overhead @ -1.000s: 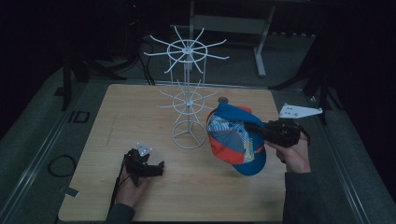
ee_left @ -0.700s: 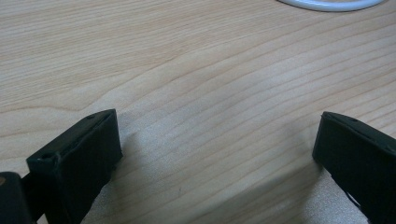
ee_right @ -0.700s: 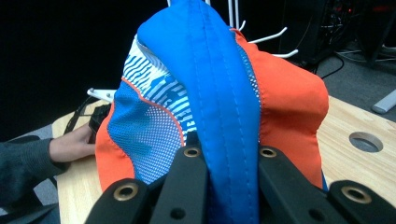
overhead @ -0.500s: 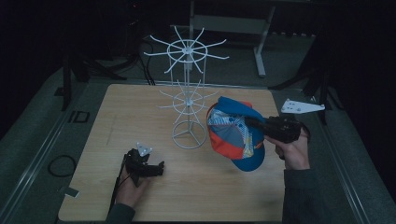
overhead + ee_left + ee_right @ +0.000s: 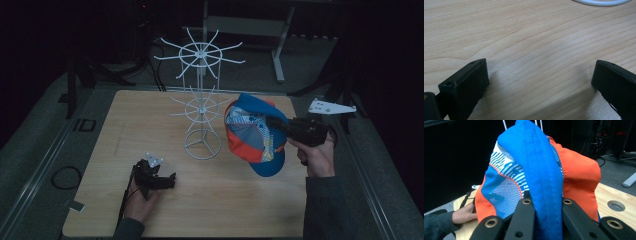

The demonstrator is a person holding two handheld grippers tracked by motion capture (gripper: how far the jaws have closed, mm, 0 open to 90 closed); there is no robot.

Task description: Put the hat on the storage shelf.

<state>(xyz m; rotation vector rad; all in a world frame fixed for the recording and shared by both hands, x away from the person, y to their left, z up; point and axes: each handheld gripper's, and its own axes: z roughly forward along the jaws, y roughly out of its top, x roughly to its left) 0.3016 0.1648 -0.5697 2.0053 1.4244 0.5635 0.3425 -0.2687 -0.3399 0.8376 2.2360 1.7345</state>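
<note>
A blue, orange and white cap (image 5: 252, 135) hangs in the air right of the white wire rack (image 5: 201, 107). My right gripper (image 5: 276, 124) is shut on the cap's blue brim (image 5: 541, 177), whose fold stands between the two black jaws in the right gripper view. The rack has two rings of spokes on a pole over a round wire base (image 5: 202, 145). My left gripper (image 5: 167, 179) rests low on the table near the front left, open, with bare wood between its jaws (image 5: 539, 82).
The wooden table (image 5: 150, 125) has dark floor around it. A white rim of the rack base (image 5: 599, 2) shows at the top of the left gripper view. A metal frame (image 5: 280, 55) stands behind the table. The other hand (image 5: 465, 213) shows beyond the cap.
The right gripper has lifted the cap a little and carried it left toward the rack. The left gripper has stayed in place.
</note>
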